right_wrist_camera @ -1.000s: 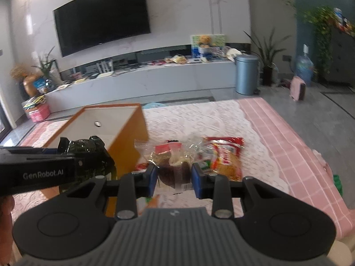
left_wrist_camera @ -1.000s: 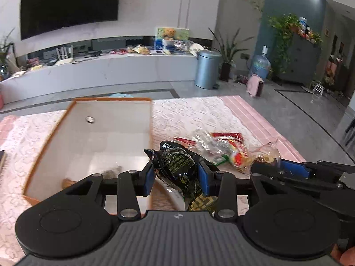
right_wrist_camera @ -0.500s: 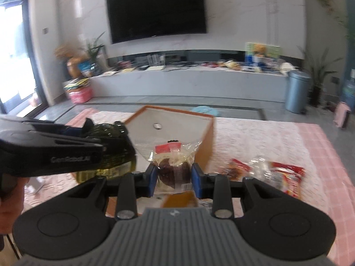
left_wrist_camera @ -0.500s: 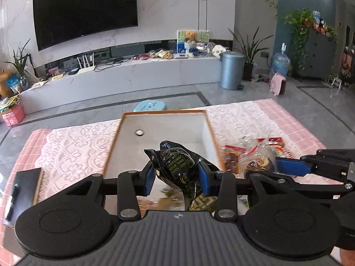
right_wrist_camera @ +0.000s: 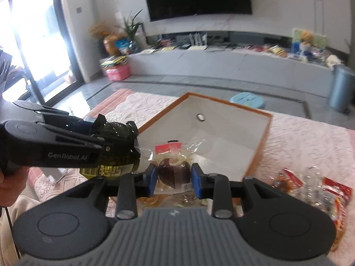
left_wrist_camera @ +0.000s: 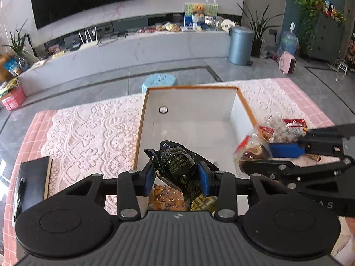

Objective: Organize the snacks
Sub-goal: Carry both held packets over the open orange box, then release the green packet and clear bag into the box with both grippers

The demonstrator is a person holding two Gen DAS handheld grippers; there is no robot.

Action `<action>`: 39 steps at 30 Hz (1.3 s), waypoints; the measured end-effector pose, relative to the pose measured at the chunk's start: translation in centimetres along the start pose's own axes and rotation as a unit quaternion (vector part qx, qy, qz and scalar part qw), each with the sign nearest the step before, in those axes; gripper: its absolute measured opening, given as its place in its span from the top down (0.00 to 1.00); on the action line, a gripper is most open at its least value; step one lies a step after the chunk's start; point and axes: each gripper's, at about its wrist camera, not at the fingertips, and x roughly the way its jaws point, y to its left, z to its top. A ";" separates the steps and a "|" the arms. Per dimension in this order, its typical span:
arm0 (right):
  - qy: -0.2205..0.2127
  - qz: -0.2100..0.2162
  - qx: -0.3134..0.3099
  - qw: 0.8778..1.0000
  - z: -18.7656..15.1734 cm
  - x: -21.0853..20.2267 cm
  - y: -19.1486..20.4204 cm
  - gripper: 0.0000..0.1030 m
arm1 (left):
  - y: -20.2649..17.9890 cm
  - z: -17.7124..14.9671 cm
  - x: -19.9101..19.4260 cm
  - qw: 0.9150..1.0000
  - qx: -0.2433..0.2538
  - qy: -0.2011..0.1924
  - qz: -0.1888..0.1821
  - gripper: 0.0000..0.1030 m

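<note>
An open orange-rimmed box (left_wrist_camera: 235, 110) with a white inside stands on the lace-covered table; it also shows in the right wrist view (right_wrist_camera: 261, 146). My left gripper (left_wrist_camera: 176, 175) is shut on a dark green snack packet (left_wrist_camera: 176, 166) held over the box's near edge. My right gripper (right_wrist_camera: 174, 174) is shut on a clear-wrapped brown cake (right_wrist_camera: 174, 170), held over the box's near side. In the left wrist view the cake (left_wrist_camera: 251, 151) sits at the box's right wall. Something yellow-brown (left_wrist_camera: 165, 198) lies in the box below the packet.
Several loose snack packets (right_wrist_camera: 310, 186) lie on the table right of the box, also visible in the left wrist view (left_wrist_camera: 286, 126). A black notebook with a pen (left_wrist_camera: 31, 181) lies at the table's left edge. A light blue stool (left_wrist_camera: 158, 81) stands beyond the table.
Both grippers have moved left from the snack pile to above the box, each still holding its snack. The box is now centred under them.
</note>
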 end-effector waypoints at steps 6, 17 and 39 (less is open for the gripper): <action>0.087 0.011 -0.071 0.994 0.5 4.7 0.8 0.71 | 0.8 -0.7 2.5 0.999 0.014 0.030 -0.015 0.56; 0.294 0.039 -0.100 0.950 0.8 11.8 0.7 0.70 | 0.4 -1.2 4.6 0.997 0.041 0.056 -0.025 0.61; 0.129 -0.082 -0.069 0.986 2.2 2.6 -2.5 0.38 | -2.1 -0.6 4.1 0.995 0.039 0.057 -0.075 0.61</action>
